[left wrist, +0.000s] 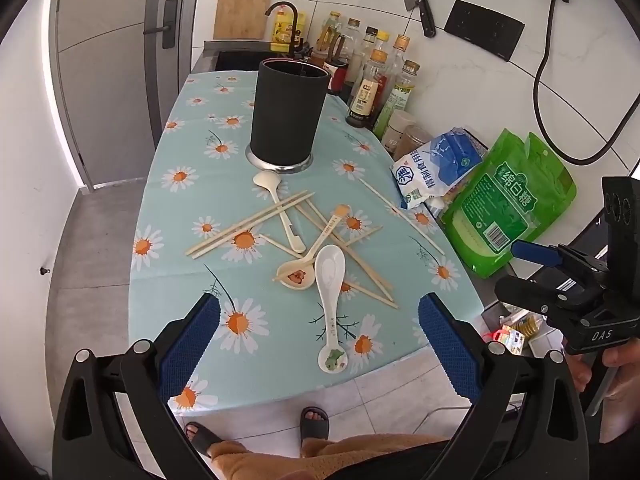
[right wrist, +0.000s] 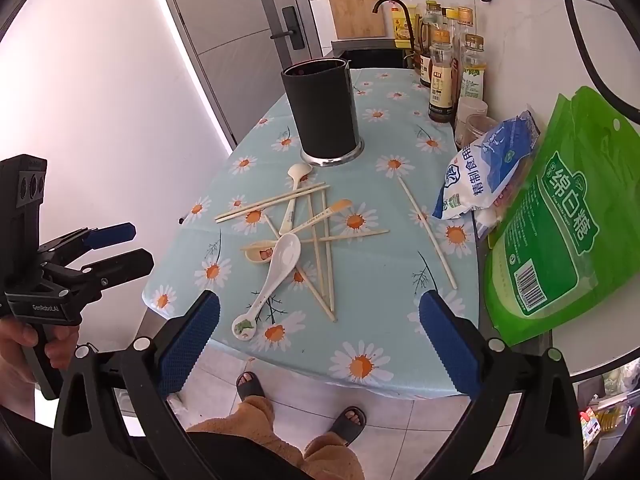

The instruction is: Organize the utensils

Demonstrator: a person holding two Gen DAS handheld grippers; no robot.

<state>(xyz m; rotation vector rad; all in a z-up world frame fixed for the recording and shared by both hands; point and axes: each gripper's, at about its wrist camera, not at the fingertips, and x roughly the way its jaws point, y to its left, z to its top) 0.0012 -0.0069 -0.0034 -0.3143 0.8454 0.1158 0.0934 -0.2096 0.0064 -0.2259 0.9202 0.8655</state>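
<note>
A black utensil holder (left wrist: 286,116) (right wrist: 322,114) stands upright on the daisy tablecloth (left wrist: 192,208) (right wrist: 380,280). In front of it lie several wooden chopsticks (left wrist: 248,224) (right wrist: 272,202) in a loose pile with three spoons: a white ceramic spoon (left wrist: 330,280) (right wrist: 276,268), a cream spoon (left wrist: 280,210) (right wrist: 294,192) and a small wooden spoon (left wrist: 296,276) (right wrist: 258,252). One chopstick (left wrist: 400,214) (right wrist: 426,232) lies apart to the right. My left gripper (left wrist: 320,344) (right wrist: 116,248) is open and empty above the table's near edge. My right gripper (right wrist: 320,344) (left wrist: 520,272) is open and empty, also near the front edge.
Sauce and oil bottles (left wrist: 372,84) (right wrist: 444,76) line the wall at the back right. A white and blue salt bag (left wrist: 436,168) (right wrist: 484,172) and a green sugar bag (left wrist: 508,204) (right wrist: 560,220) lie at the table's right. A sink with tap (left wrist: 280,20) is behind the holder.
</note>
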